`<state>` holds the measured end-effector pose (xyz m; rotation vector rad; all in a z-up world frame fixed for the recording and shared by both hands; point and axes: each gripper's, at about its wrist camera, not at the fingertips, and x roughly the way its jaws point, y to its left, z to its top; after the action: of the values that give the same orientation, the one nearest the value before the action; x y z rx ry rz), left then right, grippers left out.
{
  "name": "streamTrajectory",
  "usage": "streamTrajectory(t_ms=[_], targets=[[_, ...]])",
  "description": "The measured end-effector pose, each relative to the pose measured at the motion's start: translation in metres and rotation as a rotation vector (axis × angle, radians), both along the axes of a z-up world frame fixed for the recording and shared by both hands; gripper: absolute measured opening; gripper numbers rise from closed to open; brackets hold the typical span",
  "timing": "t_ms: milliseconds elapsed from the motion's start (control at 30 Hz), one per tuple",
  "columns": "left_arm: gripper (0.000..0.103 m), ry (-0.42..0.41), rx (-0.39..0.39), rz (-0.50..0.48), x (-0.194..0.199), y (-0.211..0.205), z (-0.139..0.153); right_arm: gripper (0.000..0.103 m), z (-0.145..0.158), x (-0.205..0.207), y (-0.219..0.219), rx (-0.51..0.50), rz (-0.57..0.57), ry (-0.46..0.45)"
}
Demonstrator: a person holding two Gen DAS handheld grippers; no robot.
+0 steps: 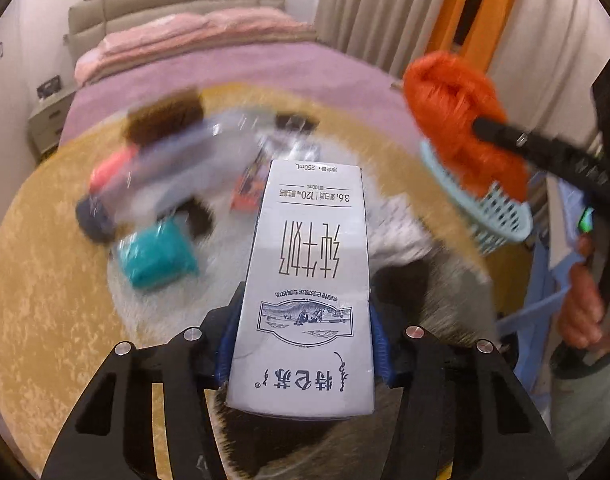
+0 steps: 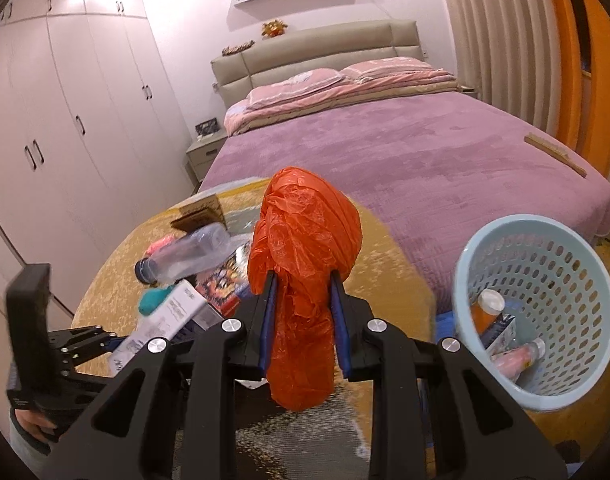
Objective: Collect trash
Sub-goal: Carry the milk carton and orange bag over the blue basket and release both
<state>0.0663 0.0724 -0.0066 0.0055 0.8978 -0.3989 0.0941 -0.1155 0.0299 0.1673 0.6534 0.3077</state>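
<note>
Your left gripper (image 1: 305, 344) has its fingers clamped on a grey-white milk carton (image 1: 305, 280), one blue pad on each side of the carton's lower half, the box lifted above the tabletop (image 1: 33, 280) with its printed face toward the camera. Your right gripper (image 2: 303, 300) has its fingers pressed onto a crumpled orange plastic bag (image 2: 305, 256); the bag bulges out past the fingertips and hangs down between them.

In the left wrist view that same orange bag sits right at the pale blue perforated basket (image 1: 493, 208), overlapping its rim. In the right wrist view the basket (image 2: 545, 312) stands to the right of the bag, tilted so its mouth faces the camera, with an orange capped bottle (image 2: 485, 312), a small carton and a pink bottle (image 2: 513, 360) inside.

Left on the gold tabletop, in a loose pile: a clear plastic bottle (image 2: 189, 256) with a dark cap lying on its side, a teal packet (image 1: 157, 256), a colourful wrapper (image 2: 221, 292) and a brown cardboard piece (image 2: 199, 212). The left view of this pile is motion-blurred.

Beyond the tabletop lies a bed (image 2: 405, 148) with a purple cover and pink pillows.
</note>
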Motion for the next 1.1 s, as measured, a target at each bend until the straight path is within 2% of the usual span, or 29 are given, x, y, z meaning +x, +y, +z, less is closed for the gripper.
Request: streamTrajectory(t_ms=[133, 267, 667, 833, 1100], targets=[[0.051, -0.064, -0.050, -0.036, 0.003, -0.021, 0.028, 0.022, 0.004, 0.000, -0.022, 0.021, -0.041, -0.011], [0.051, -0.092, -0.067, -0.074, 0.017, -0.055, 0.039, 0.022, 0.007, 0.001, -0.047, 0.038, -0.093, -0.013], [0.051, -0.086, -0.138, -0.167, 0.073, -0.138, 0.055, 0.022, 0.004, 0.014, -0.133, 0.076, -0.293, -0.003], [0.051, -0.057, -0.140, -0.211, 0.094, -0.186, 0.047, 0.022, -0.010, 0.026, -0.168, 0.087, -0.381, 0.042], [0.051, 0.026, -0.136, -0.268, 0.116, -0.254, 0.011, 0.022, -0.050, 0.037, -0.217, 0.107, -0.535, 0.170]])
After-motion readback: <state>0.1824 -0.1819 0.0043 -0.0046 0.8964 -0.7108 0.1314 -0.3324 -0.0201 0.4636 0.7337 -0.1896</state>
